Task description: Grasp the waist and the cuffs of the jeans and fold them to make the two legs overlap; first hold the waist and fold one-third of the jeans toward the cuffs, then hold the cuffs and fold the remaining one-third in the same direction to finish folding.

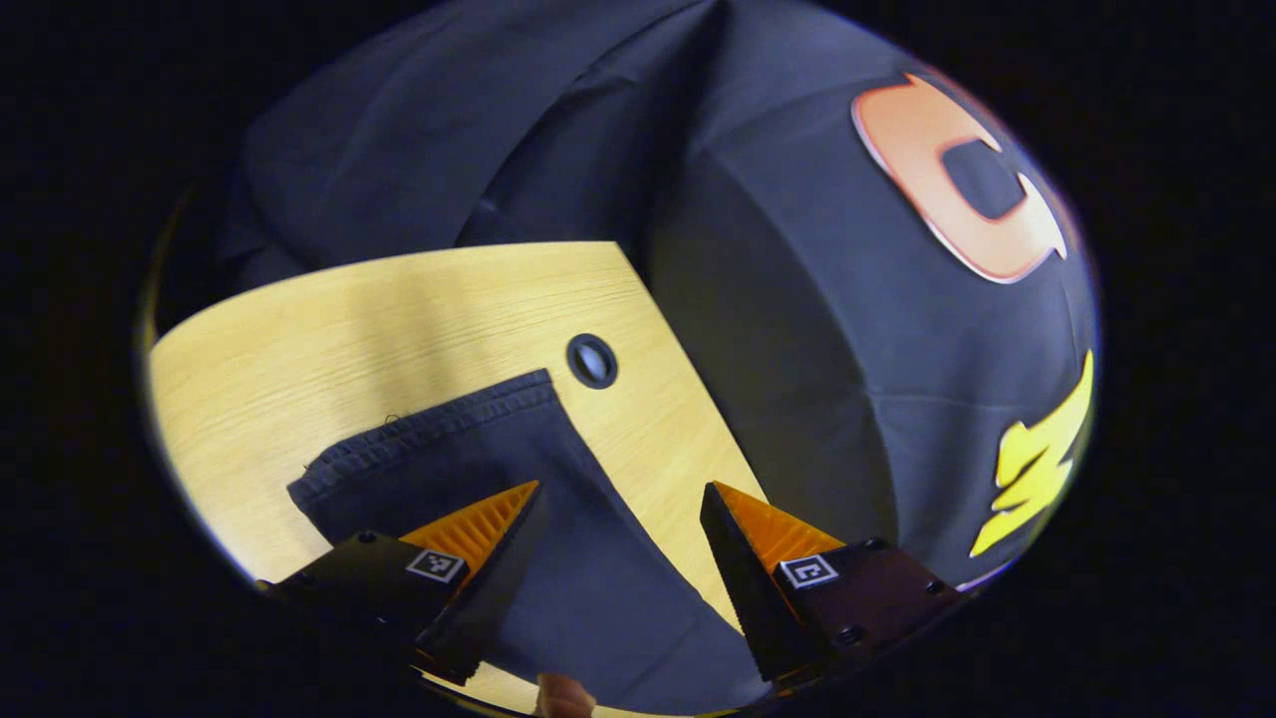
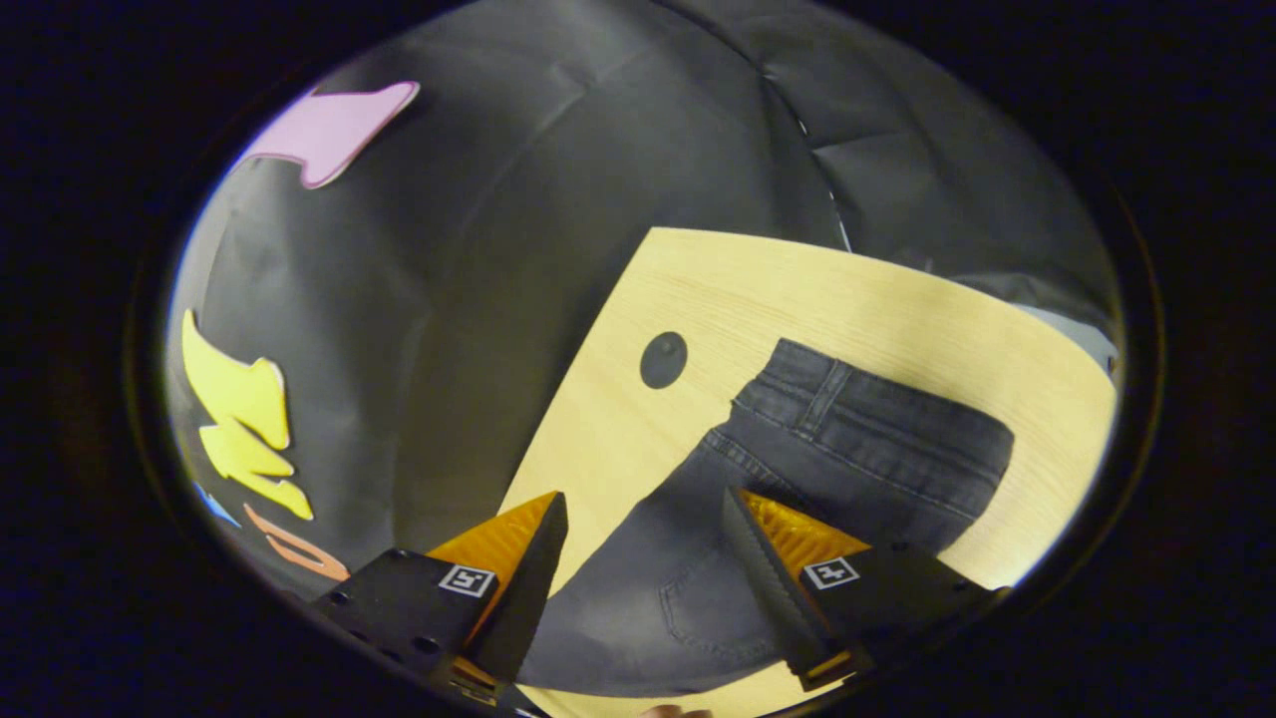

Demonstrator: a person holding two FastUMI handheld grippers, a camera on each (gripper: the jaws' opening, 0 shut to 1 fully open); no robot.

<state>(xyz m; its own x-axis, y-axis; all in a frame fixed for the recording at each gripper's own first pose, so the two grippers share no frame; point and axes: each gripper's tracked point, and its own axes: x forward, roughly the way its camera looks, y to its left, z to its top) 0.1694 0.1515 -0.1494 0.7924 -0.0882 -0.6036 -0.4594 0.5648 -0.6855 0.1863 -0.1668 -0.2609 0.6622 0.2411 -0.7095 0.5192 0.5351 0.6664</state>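
Dark jeans lie flat on a light wooden table. In the left gripper view the cuff end (image 1: 429,439) with its stitched hem points away from me, and my left gripper (image 1: 623,504) hovers open over the leg (image 1: 598,578), nothing between its fingers. In the right gripper view the waist (image 2: 877,424) with its band and belt loop lies ahead to the right. My right gripper (image 2: 643,509) stands open above the seat area (image 2: 648,588), where a pocket seam shows.
The table (image 1: 299,339) has a round dark cable hole (image 1: 592,360) just beyond the cuff; the same hole (image 2: 663,360) sits left of the waist. Black cloth walls stand close behind the table edges. A fingertip (image 1: 563,696) shows at the bottom edge.
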